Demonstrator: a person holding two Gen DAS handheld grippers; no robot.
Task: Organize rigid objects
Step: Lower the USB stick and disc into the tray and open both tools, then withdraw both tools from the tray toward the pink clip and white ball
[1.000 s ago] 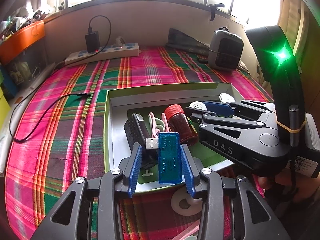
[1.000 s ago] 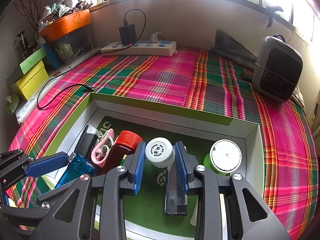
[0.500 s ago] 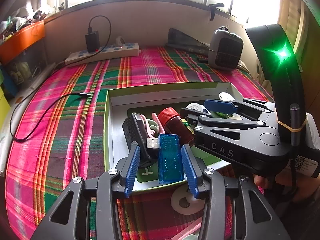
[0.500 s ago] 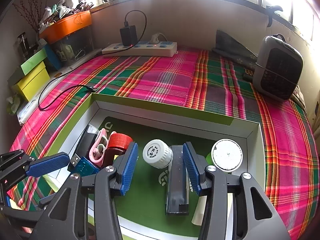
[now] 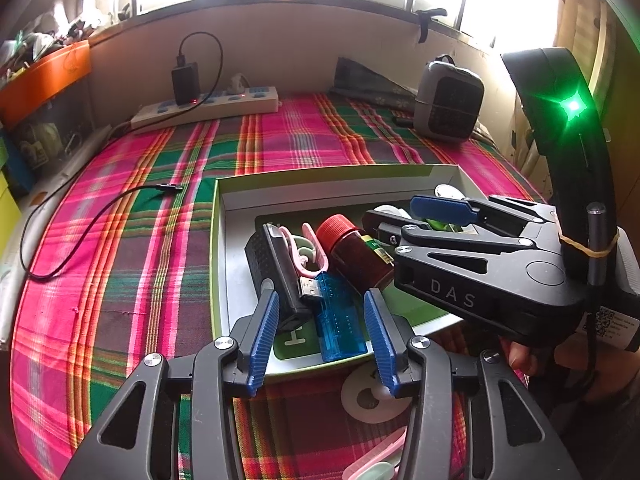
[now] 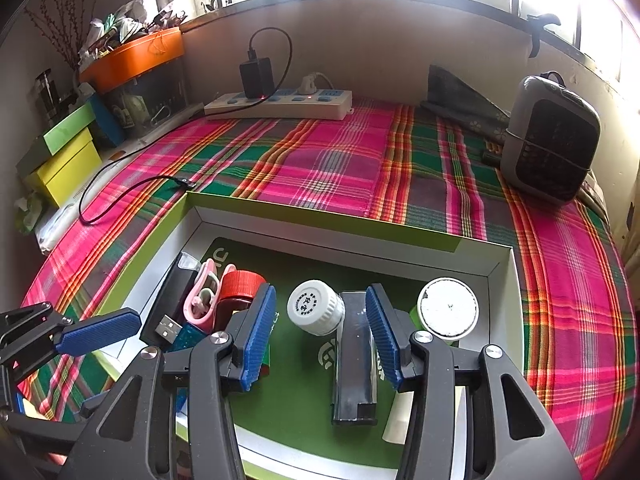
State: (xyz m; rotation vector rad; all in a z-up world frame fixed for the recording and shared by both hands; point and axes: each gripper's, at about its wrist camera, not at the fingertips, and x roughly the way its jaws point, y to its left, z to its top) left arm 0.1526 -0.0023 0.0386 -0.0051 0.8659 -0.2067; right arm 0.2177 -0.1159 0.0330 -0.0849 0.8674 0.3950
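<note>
A green-rimmed box [image 5: 224, 216] [image 6: 320, 220] lies on the plaid cloth. It holds a blue USB dongle [image 5: 338, 320], a black device [image 5: 276, 268], a pink clip [image 5: 304, 252], a red-capped brown bottle [image 5: 352, 256] [image 6: 240, 292], a white-capped bottle [image 6: 316, 308], a black bar [image 6: 356, 360] and a white-lidded green jar [image 6: 448, 312]. My left gripper [image 5: 322, 340] is open above the dongle at the box's near edge, holding nothing. My right gripper [image 6: 320, 334] is open above the white-capped bottle and the black bar, holding nothing.
A white ring [image 5: 374, 394] and a pink-and-white item [image 5: 376, 464] lie on the cloth in front of the box. A power strip [image 6: 280, 106], a loose black cable [image 6: 132, 192], a grey heater [image 6: 552, 144] and yellow and green boxes [image 6: 64, 160] stand around the cloth's edges.
My left gripper has opened and let go of the blue dongle, which now lies in the box. My right gripper has opened and let go of the white-capped bottle. Both have pulled back slightly.
</note>
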